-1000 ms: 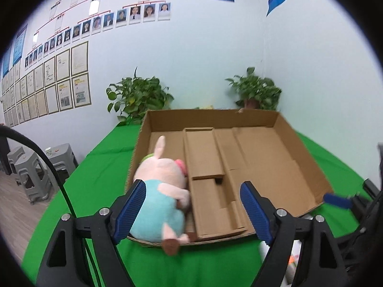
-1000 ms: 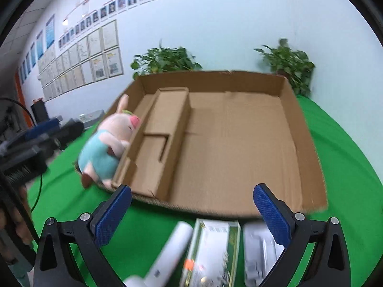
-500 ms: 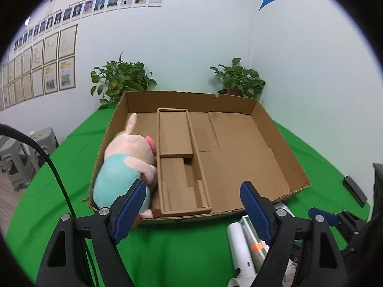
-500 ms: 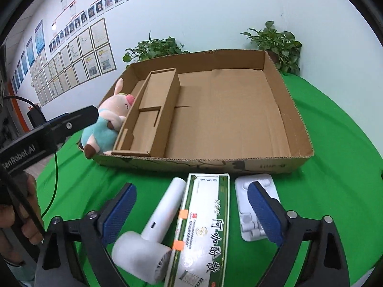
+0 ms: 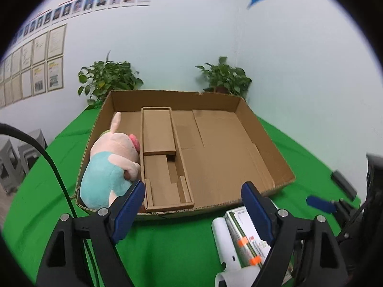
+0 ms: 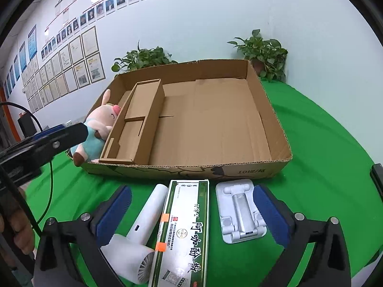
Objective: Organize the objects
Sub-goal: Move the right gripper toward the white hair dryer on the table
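Note:
A shallow cardboard box [image 5: 172, 94] lies on the green table, with a plush pig [image 5: 107, 167] in its left compartment beside a cardboard insert [image 5: 162, 157]. In front of the box lie a white hair dryer [image 6: 143, 227], a long green-and-white carton [image 6: 184, 229] and a white phone stand [image 6: 239, 210]. My right gripper [image 6: 192, 191] hovers over these three, its jaws opening, touching none of them. My left gripper [image 5: 193, 187] is open and empty at the box's near wall, by the pig. The dryer [image 5: 227, 244] and carton [image 5: 244, 239] also show in the left wrist view.
Two potted plants [image 6: 263, 50] stand behind the box against the wall. A black flat object [image 5: 342, 184] lies at the table's right edge. Grey stools [image 5: 14, 157] stand off the table's left side. A hand [image 6: 16, 234] holds the left gripper's handle.
Both grippers have drawn back from the box toward the table's near side. The dryer, carton and phone stand have come fully into view under the right gripper.

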`<state>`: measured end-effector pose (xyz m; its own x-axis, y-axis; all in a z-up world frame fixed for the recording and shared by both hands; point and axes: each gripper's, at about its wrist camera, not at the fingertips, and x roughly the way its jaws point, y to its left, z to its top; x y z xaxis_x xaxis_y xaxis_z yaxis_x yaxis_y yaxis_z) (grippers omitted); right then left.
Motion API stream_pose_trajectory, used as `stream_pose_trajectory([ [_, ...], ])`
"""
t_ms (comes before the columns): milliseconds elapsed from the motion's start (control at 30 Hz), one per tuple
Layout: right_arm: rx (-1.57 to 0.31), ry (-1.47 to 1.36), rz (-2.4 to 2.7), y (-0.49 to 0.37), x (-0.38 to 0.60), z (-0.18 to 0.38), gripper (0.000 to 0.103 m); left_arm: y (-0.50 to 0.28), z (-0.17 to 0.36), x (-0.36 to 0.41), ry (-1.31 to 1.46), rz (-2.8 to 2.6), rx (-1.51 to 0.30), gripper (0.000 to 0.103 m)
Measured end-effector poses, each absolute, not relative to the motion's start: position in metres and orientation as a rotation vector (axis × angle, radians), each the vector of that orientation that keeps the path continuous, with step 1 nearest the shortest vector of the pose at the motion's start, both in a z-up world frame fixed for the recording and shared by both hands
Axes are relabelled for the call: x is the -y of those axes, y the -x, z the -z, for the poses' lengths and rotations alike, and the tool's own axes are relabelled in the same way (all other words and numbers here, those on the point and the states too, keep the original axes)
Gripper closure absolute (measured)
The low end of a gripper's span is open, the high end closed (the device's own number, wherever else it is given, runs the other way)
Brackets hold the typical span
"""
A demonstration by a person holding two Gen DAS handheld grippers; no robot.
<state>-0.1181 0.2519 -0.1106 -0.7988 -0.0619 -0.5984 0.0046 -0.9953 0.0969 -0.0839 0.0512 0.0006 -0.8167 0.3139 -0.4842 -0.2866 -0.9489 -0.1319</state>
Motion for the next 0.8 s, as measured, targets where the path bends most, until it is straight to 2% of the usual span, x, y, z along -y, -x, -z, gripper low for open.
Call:
stream_pose_trajectory([
  [300, 0.153, -0.972, 2.93, 0.116, -0.258, 0.11, 0.0, 0.09, 0.001, -0.048, 0.773, -2.67, 0.109, 0.02],
  [467, 0.126, -0.916, 2.86, 0.104, -0.253, 0.112, 0.0, 0.094, 0.018, -0.05, 0.907, -2.598, 0.117, 0.02],
  [800, 0.105, -0.955, 2.495, 0.063, -0.203, 0.159, 0.001, 0.109, 0.069, -0.066, 1.12, -2.252, 0.217, 0.02],
])
